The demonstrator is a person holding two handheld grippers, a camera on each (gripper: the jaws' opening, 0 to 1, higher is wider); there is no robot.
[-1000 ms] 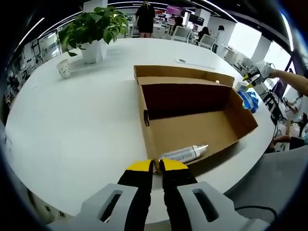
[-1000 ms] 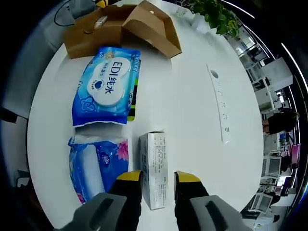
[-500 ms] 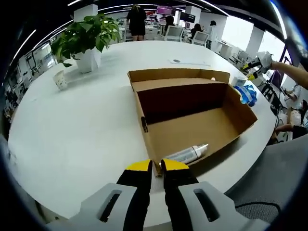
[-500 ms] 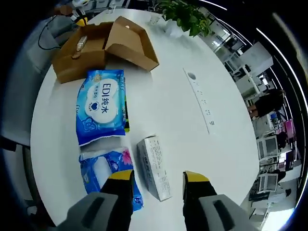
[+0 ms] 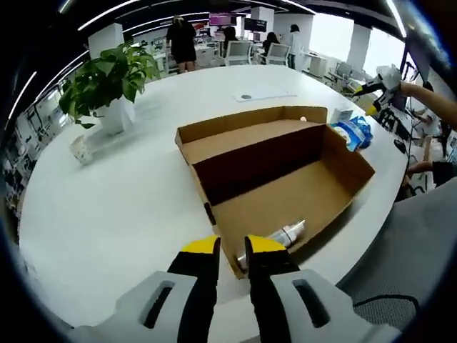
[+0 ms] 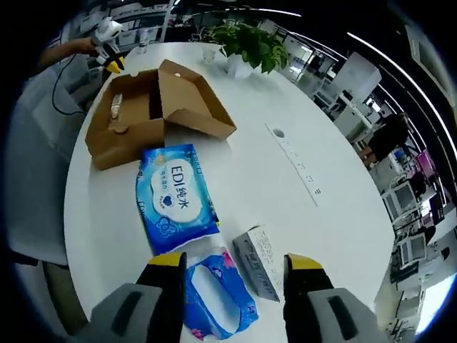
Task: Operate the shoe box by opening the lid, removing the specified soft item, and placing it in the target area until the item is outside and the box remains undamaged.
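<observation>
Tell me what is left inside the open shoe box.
In the left gripper view the shoe box holds a silver spray bottle lying by its near wall; the rest of the visible floor is bare. The deep corner under the far wall is in shadow.

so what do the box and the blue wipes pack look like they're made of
The box looks like plain brown cardboard: matte, with folded flaps and raw edges. The blue wipes pack seems to be soft plastic film: glossy, printed and slightly wrinkled.
</observation>
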